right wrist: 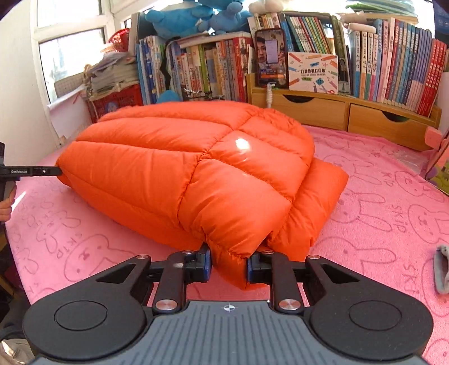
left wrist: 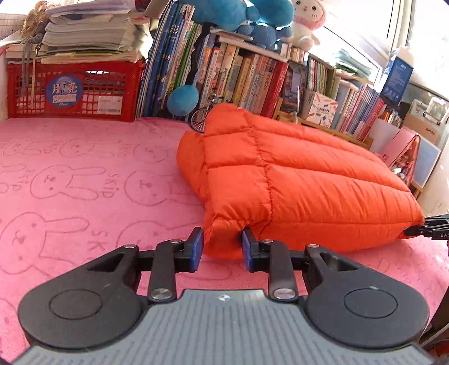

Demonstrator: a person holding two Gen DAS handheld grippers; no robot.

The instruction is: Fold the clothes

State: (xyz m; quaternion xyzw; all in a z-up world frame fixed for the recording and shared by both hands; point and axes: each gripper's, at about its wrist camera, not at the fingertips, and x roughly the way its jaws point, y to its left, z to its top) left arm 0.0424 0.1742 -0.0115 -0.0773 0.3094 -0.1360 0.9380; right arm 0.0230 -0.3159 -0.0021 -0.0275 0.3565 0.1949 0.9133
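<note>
- Lay folded on the pink blanket (left wrist: 84, 174): orange jacket (left wrist: 280, 179), puffy and quilted, in front of the books (left wrist: 247, 75).
- Left tongs (left wrist: 222, 247) nearly closed, pinching the jacket's near left corner between the blue pads (left wrist: 198, 244).
- Right tongs (right wrist: 228, 265) likewise narrowed, gripping the near right corner, with orange fabric bunched between the pads.
- Seen at the right edge of the left view: the other tongs' tip, touching the jacket's far corner.
- Seen at the left edge of the right view: the left tongs' tip, against the opposite corner, with a hand (right wrist: 7, 207) just below.
- Stood at the blanket's far left: red crate (left wrist: 73, 92).
- Perched atop the books: blue plush (left wrist: 241, 16).
</note>
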